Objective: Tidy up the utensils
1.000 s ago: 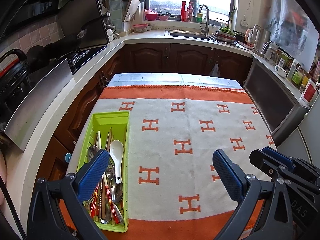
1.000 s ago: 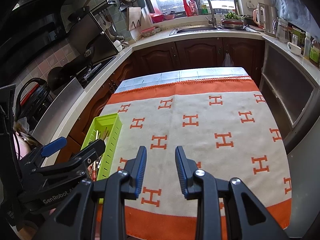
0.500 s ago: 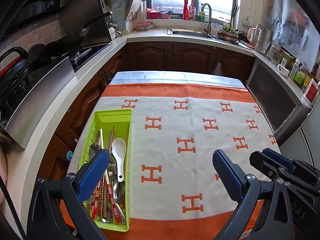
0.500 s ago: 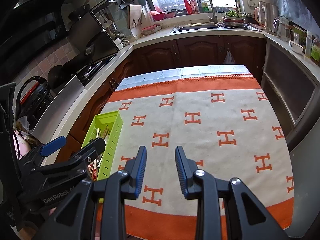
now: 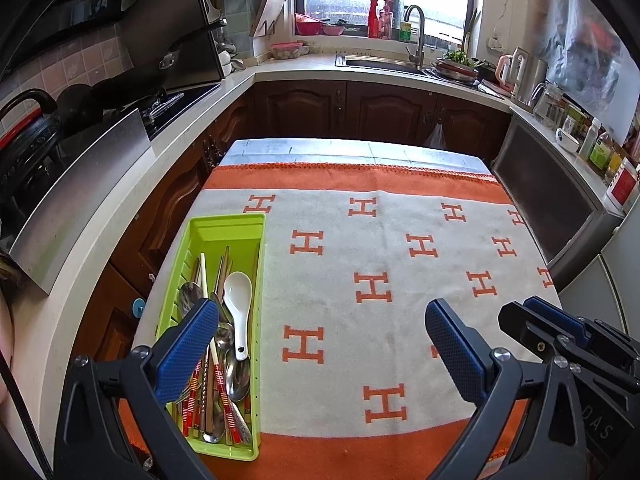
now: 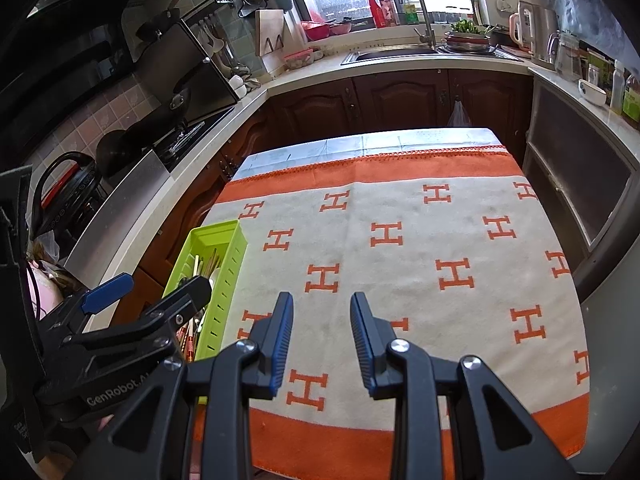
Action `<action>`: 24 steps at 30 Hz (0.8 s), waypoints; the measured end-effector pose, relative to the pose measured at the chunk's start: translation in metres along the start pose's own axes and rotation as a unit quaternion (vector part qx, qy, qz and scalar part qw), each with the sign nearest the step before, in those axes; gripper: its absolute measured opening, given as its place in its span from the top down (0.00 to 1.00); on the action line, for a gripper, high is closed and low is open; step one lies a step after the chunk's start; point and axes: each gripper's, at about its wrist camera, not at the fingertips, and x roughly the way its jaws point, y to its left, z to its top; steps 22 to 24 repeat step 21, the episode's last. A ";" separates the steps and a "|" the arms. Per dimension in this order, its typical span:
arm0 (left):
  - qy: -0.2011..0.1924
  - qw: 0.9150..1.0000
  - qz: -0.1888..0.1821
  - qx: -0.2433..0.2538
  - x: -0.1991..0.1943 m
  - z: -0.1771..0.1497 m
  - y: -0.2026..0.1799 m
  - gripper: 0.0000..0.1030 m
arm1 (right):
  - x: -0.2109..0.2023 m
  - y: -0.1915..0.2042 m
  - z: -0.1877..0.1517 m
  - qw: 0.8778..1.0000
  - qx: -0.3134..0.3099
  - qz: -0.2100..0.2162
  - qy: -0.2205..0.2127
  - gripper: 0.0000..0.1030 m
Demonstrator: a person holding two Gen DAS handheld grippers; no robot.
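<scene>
Lime-green utensil tray (image 5: pixel 224 232) sits at 9 o'clock on the orange-and-cream H-pattern cloth (image 5: pixel 360 248) over the counter, packed with a white ceramic spoon (image 5: pixel 238 300), metal spoons and chopsticks. Tray reads slightly higher in the left view than before. Left claw (image 5: pixel 320 334) wide, empty; right claw (image 6: pixel 322 334) narrow gap, empty, touching nothing.

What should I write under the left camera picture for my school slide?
Open left gripper hovering over a green tray of spoons and chopsticks on an orange-and-white cloth.
</scene>
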 end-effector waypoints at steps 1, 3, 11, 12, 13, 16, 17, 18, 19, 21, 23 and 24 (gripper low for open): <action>0.001 1.000 0.000 -0.001 0.000 -0.001 0.000 0.01 | 0.000 0.000 0.000 1.000 0.000 0.000 0.001 0.71; 0.002 1.000 0.000 -0.001 0.000 -0.002 0.000 0.01 | 0.000 0.000 -0.001 1.000 0.000 0.001 0.002 0.71; 0.003 1.000 0.000 -0.003 0.000 -0.003 0.000 0.01 | 0.001 0.000 -0.001 1.000 0.000 0.001 0.002 0.71; 0.003 1.000 0.000 -0.003 0.000 -0.004 0.000 0.01 | 0.001 0.000 -0.001 1.000 0.000 0.001 0.003 0.71; 0.004 1.000 0.000 -0.004 0.000 -0.004 0.001 0.01 | 0.001 0.000 -0.001 1.000 0.001 0.001 0.003 0.71; 0.006 1.000 0.001 -0.005 0.000 -0.005 0.001 0.01 | 0.001 0.000 -0.002 1.000 0.001 0.002 0.003 0.71; 0.006 1.000 0.001 -0.006 0.000 -0.006 0.001 0.01 | 0.001 0.000 -0.002 1.000 0.001 0.002 0.004 0.71; 0.006 1.000 0.001 -0.006 0.000 -0.006 0.002 0.01 | 0.001 0.000 -0.002 1.000 0.001 0.002 0.003 0.71; 0.006 1.000 0.001 -0.006 0.000 -0.006 0.002 0.01 | 0.001 0.001 -0.003 1.000 0.001 0.002 0.004 0.71; 0.006 1.000 0.001 -0.005 0.000 -0.006 0.002 0.01 | 0.001 0.001 -0.003 1.000 0.001 0.002 0.003 0.71; 0.006 1.000 0.001 -0.005 0.000 -0.006 0.002 0.01 | 0.001 0.001 -0.003 1.000 0.001 0.002 0.003 0.71; 0.006 1.000 0.001 -0.005 0.000 -0.006 0.002 0.01 | 0.001 0.001 -0.003 1.000 0.001 0.002 0.003 0.71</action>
